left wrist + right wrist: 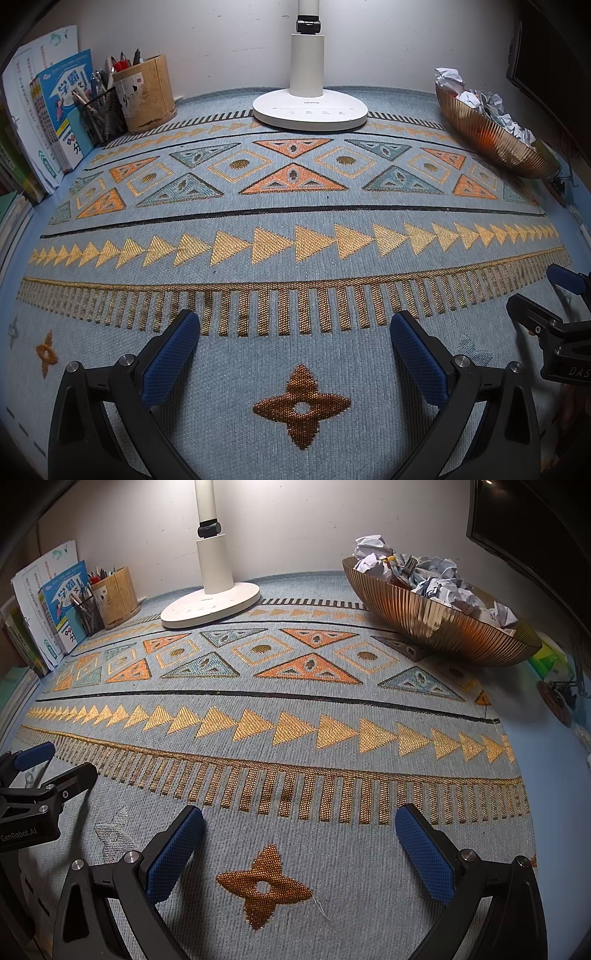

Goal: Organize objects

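A copper ribbed bowl point(495, 136) full of crumpled paper balls point(476, 98) sits at the back right of the patterned mat; it also shows in the right wrist view point(443, 624) with the paper point(436, 581). A wooden pen holder point(147, 96) and a black mesh pen cup point(103, 110) with pens stand at the back left. My left gripper point(295, 328) is open and empty, low over the mat's front. My right gripper point(299, 823) is open and empty beside it; it shows at the right edge of the left wrist view point(546, 295).
A white desk lamp base point(310, 109) stands at the back centre against the wall. Books point(55, 110) lean at the back left. A dark monitor point(535, 535) hangs at the right. Small items point(554, 694) lie off the mat's right edge.
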Tool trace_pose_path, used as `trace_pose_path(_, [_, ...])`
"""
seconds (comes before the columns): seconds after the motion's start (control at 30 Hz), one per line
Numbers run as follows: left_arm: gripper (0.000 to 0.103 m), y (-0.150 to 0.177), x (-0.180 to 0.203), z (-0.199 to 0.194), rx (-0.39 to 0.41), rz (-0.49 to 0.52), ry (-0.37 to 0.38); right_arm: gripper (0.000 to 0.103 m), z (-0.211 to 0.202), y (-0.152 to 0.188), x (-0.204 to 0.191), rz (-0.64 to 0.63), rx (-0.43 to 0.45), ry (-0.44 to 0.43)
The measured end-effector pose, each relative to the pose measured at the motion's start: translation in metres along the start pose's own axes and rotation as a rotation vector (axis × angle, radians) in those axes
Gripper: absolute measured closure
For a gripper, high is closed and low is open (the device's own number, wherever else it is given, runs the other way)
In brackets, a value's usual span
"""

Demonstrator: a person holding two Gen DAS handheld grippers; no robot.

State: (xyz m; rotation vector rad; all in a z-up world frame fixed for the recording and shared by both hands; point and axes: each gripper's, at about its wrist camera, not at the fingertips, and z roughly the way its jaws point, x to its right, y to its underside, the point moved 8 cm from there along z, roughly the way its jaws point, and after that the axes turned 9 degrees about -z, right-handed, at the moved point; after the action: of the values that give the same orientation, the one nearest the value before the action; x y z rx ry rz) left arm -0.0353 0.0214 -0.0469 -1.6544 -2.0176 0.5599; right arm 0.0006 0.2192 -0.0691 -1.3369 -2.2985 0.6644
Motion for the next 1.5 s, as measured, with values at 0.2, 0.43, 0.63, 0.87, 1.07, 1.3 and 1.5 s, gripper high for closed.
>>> trace_pose_path(0.2, [0.000, 0.0004, 0.0001, -0.0009, 0.000, 0.000, 0.000, 0.000, 0.0005, 0.0002, 0.0010, -0.002, -0.002, 0.003])
trace_pose_path(0.43, [0.000, 0.0004, 0.0001, -0.0007, 0.000, 0.000, 0.000, 0.000, 0.0011, 0.0010, 0.0029, -0.004, -0.003, 0.006])
trace_pose_path(0.63, [0.000, 0.0002, 0.0001, -0.0004, 0.000, 0.000, 0.000, 0.000, 0.0009, 0.0006, 0.0029, -0.005, -0.003, 0.006])
trace_pose_path(0.87, [0.000, 0.0002, 0.0004, -0.0001, 0.000, 0.000, 0.000, 0.000, 0.0010, 0.0007, 0.0033, -0.005, -0.003, 0.005])
trace_pose_path(1.07, [0.000, 0.0003, 0.0006, -0.0002, 0.000, 0.000, 0.000, 0.000, 0.0006, -0.0002, 0.0022, -0.005, -0.003, 0.005])
trace_pose_path(1.3, [0.000, 0.0004, 0.0005, -0.0006, 0.000, 0.001, 0.000, 0.000, 0.0005, -0.0005, 0.0018, -0.005, -0.003, 0.005])
trace_pose_path(1.5, [0.000, 0.0001, 0.0010, 0.0003, 0.000, 0.002, 0.002, 0.000, 0.0006, -0.0003, 0.0021, -0.005, -0.003, 0.005])
